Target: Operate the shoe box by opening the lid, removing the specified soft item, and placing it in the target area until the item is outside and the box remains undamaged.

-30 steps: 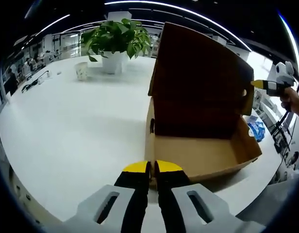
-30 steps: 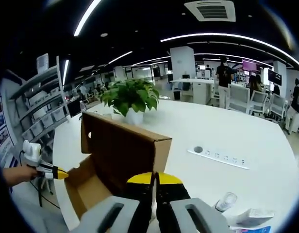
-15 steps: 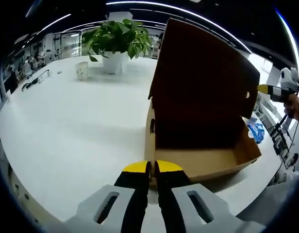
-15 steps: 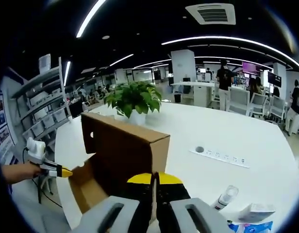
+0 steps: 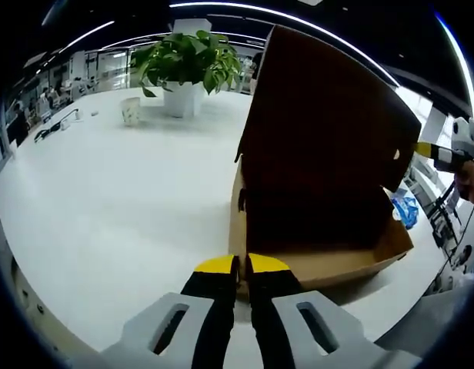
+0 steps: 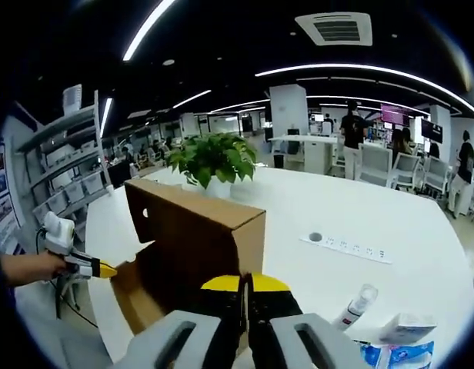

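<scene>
Though raised before, lid (image 5: 322, 131) now higher.

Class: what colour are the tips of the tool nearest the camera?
Yellow tips on the left tool, clearest in the left gripper view.

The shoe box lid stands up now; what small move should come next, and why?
Probably swing the lid a little further back. It stands almost upright over the shoe box, the right gripper is shut at its edge, and the inside lies in shadow, so no soft item is visible yet.
</scene>
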A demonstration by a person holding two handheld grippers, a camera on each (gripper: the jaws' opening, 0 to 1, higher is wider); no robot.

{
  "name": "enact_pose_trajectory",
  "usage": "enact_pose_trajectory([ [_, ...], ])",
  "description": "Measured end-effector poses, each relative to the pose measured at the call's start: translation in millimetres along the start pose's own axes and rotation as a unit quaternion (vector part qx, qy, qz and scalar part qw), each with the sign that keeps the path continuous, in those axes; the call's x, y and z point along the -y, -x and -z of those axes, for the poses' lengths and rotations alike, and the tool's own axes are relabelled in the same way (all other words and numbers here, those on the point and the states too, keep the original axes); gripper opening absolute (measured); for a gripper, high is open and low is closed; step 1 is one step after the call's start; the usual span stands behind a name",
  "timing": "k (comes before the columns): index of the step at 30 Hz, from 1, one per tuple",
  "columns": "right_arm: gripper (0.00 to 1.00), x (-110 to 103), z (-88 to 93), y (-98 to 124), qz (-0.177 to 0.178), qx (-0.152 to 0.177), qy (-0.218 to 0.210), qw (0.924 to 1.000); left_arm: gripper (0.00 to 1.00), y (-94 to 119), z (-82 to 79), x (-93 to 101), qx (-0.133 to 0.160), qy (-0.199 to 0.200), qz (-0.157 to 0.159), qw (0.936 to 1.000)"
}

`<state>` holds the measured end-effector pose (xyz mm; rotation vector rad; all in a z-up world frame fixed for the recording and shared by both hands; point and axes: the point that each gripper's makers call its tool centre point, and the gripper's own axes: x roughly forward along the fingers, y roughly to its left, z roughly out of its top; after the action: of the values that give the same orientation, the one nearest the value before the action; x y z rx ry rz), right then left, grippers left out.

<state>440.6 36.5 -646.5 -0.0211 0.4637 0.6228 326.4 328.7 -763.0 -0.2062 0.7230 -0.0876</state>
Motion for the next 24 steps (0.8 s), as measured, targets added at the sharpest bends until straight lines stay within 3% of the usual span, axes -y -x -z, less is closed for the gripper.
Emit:
enact_pose_trajectory([
  [24, 0.00, -16.5, 22.5, 18.3, 0.010, 0.015, -0.009, 0.9998, 0.03, -0.5, 0.1, 0.9, 0.010, 0.014, 0.005, 0.9998],
])
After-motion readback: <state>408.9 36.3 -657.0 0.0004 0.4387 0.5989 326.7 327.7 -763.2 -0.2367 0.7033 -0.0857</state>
